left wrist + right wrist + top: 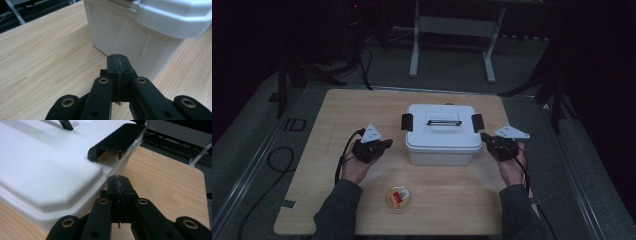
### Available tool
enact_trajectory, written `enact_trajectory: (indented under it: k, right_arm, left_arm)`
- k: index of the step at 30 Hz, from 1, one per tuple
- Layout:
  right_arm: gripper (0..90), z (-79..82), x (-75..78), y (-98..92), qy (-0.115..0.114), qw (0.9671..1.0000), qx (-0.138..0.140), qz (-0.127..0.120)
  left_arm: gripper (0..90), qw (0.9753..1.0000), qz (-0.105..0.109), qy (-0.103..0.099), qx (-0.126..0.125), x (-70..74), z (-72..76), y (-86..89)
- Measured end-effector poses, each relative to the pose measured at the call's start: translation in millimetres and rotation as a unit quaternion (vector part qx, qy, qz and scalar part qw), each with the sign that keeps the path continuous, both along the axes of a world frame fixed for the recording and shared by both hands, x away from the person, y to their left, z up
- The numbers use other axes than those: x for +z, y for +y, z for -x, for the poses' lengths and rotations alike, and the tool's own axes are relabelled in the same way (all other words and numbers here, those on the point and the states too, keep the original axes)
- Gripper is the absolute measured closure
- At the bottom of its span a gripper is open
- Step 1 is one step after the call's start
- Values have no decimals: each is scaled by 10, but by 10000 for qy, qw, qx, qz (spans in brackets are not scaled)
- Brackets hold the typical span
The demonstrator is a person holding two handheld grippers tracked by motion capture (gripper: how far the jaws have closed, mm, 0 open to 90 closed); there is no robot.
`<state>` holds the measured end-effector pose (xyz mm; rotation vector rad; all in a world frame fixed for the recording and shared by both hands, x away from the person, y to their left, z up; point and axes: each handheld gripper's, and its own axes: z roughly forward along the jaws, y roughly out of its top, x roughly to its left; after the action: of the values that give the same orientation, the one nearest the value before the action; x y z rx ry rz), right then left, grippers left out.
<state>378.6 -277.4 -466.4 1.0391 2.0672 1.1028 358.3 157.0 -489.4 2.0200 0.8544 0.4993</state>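
A white lidded box (439, 133) with a black handle (444, 121) and two black side latches stands in the middle of the wooden table (337, 110). My left gripper (388, 144) sits just left of the box, jaws shut with nothing between them; in the left gripper view its tips (117, 57) are close to the box's lower wall (120, 32). My right gripper (484, 136) is at the box's right side, also shut and empty. In the right gripper view its tips (117, 178) lie just below the right latch (120, 141) and lid (42, 172).
A small round yellow container (398, 197) with a red label lies near the table's front edge, between the person's forearms. Beyond the table's far edge stand a white frame's legs (414, 50) on a grey floor. Cables trail off the left side.
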Motion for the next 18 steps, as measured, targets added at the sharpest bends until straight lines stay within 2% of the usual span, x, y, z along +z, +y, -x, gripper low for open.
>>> enact_trajectory:
  k: [9,16,18]
  right_arm:
    - [888,-75,-20,179,26,9999,163,1]
    - [888,-76,-31,285,48,9996,277,-34]
    - [888,-60,-31,324,30,9992,391,-2]
  left_arm:
    - [898,10000,-29,17,39,5,-112,1]
    - [898,9999,-1,57,94,-14,-205,-10]
    - [898,9999,25,75,103,-27,-224,-1]
